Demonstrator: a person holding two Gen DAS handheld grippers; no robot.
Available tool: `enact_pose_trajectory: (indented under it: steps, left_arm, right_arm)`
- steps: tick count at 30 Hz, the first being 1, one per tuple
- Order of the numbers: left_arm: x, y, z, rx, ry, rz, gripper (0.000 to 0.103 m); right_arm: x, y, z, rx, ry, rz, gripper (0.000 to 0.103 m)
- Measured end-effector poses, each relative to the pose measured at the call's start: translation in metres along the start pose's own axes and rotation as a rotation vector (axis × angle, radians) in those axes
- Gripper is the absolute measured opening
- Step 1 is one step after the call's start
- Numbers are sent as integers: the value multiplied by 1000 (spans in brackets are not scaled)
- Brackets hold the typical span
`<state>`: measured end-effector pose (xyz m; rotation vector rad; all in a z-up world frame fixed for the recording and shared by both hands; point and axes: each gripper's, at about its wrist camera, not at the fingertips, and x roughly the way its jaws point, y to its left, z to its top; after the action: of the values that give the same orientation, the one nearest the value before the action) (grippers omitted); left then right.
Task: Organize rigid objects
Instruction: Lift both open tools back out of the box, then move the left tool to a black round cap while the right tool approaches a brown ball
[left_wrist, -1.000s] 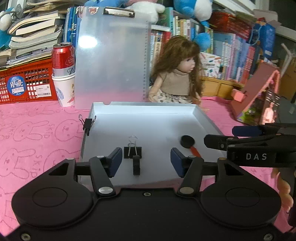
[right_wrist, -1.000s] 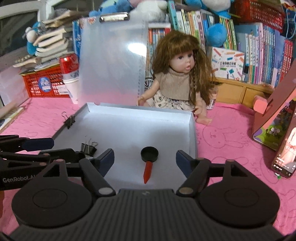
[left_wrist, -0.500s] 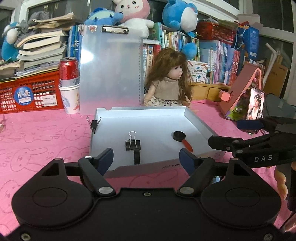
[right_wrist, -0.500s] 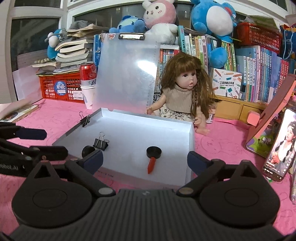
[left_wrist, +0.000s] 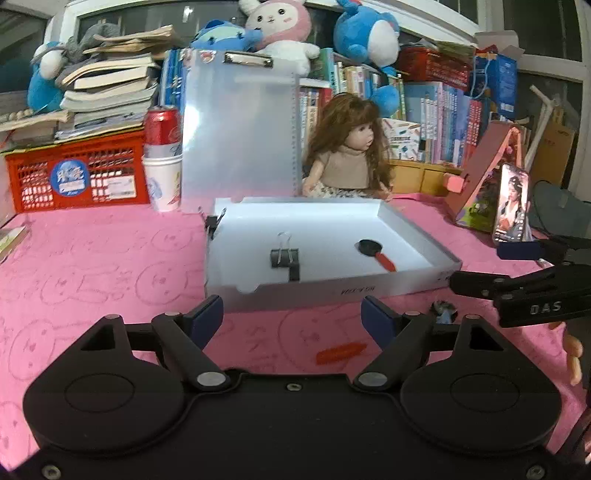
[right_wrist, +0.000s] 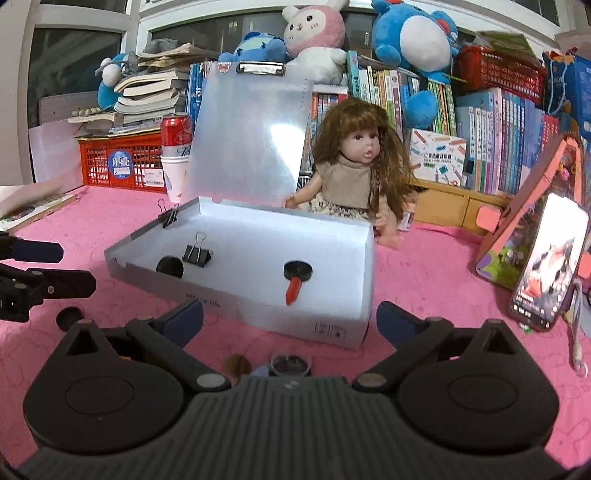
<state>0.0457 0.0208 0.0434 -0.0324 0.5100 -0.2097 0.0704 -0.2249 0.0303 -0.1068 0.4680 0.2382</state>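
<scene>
A binder clip (left_wrist: 283, 257) and a red-handled black piece (left_wrist: 375, 253) lay apart inside the white box (left_wrist: 332, 291) on the pink cloth (left_wrist: 92, 266). Just short of its front wall, the left gripper (left_wrist: 291, 317) and right gripper (right_wrist: 290, 319) had just been opening, both spread and empty.

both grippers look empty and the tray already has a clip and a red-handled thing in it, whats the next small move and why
Probably lower the left gripper onto the orange piece lying on the pink cloth just ahead of it. Both grippers' jaws have just been opening, with nothing between them, and that piece lies outside the white tray.
</scene>
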Motion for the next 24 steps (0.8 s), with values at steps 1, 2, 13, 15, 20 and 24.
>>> enact_pose_trajectory:
  steps: [1, 2, 13, 15, 20, 24]
  left_arm:
    - [0, 1, -3, 2, -1, 8, 81]
    - [0, 2, -5, 6, -1, 15, 81]
    - [-2, 8, -34, 11, 6, 69, 81]
    - [-2, 9, -37, 1, 13, 71, 81]
    - [-3, 11, -43, 1, 20, 77, 81]
    - [-2, 10, -49, 14, 25, 82, 81]
  right_arm:
    - [-1, 0, -3, 2, 2, 0, 103]
    - [-2, 0, -5, 3, 3, 0, 103]
    - [-9, -4, -33, 72, 16, -21, 103]
    - [-10, -5, -36, 78, 21, -27, 103]
    - [-13, -7, -44, 82, 29, -39, 103]
    - [-11, -9, -50, 99, 43, -45, 103]
